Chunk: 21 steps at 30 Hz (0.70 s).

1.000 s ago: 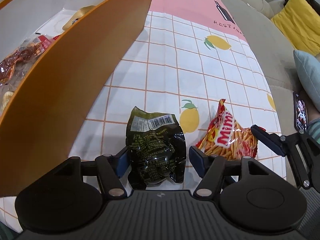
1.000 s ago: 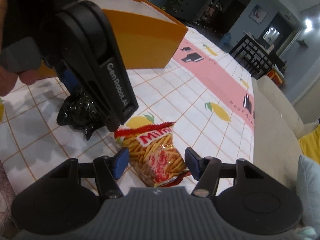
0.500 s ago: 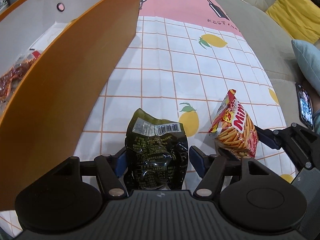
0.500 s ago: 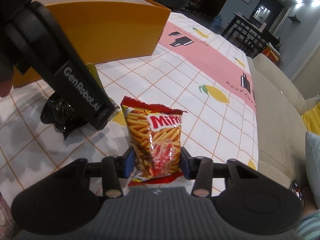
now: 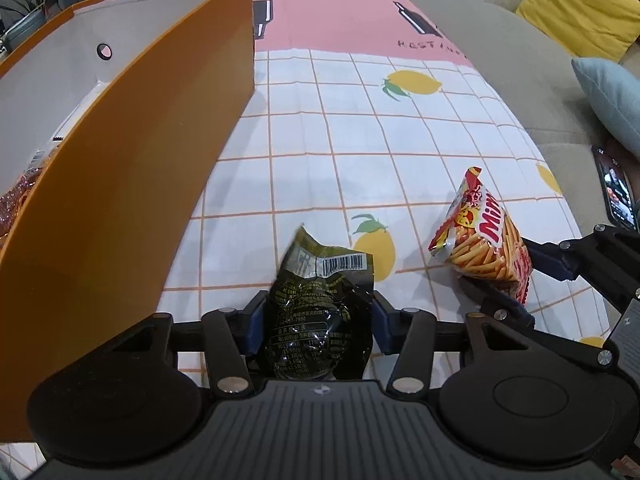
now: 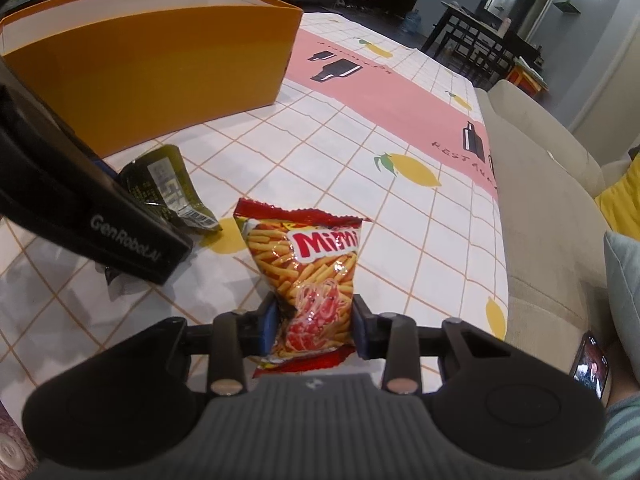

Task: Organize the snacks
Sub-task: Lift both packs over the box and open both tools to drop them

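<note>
My left gripper (image 5: 316, 320) is shut on a dark green snack packet (image 5: 320, 300) with a barcode label, held off the tablecloth; the packet also shows in the right wrist view (image 6: 168, 188). My right gripper (image 6: 314, 326) is shut on a red Mimi chips bag (image 6: 308, 272), raised upright; the bag also shows in the left wrist view (image 5: 484, 248), to the right of the green packet. An open orange box (image 5: 132, 168) stands to the left, with a few snacks inside at its near end; it also shows in the right wrist view (image 6: 160, 64).
The table carries a checked lemon-print cloth (image 5: 360, 132) with a pink band at the far end. A beige sofa (image 6: 552, 216) runs along the right edge, with a yellow cushion (image 5: 580, 12), a pale blue cushion (image 5: 612, 100) and a phone (image 6: 592, 364).
Both grippers closed on their snacks and lifted them: the left on the green packet, the right on the Mimi bag, which now stands upright. Both views pulled back from the table.
</note>
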Available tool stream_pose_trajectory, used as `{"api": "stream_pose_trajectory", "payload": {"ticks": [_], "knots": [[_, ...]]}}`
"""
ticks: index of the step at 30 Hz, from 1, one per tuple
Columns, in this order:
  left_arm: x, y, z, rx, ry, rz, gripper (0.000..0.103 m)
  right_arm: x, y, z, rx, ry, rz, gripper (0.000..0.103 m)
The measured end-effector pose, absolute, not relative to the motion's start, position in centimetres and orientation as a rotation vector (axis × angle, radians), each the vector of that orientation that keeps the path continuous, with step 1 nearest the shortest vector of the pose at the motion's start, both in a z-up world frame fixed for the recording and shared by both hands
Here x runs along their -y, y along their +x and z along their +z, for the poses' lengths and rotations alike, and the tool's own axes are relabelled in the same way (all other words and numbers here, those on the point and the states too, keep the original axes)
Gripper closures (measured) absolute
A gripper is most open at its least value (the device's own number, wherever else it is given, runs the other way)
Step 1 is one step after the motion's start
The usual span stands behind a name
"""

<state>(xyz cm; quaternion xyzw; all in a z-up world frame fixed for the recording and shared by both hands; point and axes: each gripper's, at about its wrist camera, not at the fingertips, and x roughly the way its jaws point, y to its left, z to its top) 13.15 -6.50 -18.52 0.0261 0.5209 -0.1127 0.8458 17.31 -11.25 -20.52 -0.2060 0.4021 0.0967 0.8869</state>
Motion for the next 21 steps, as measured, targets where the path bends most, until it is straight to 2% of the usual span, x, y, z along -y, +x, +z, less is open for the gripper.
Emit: {"api": "stream_pose_trajectory", "payload": {"ticks": [9,21], "knots": [[5.6,13.1,-16.7,-1.066,-0.051,-0.247,0.049,11.5,17.2,-19.4,-0.797,-0.384,0.176,0.07],[4.5,12.5,-9.9,-0.936,-0.176,-0.288,0.05,12.1,16.2,-15.2,-0.699,-0.253,0.16,0.07]]}}
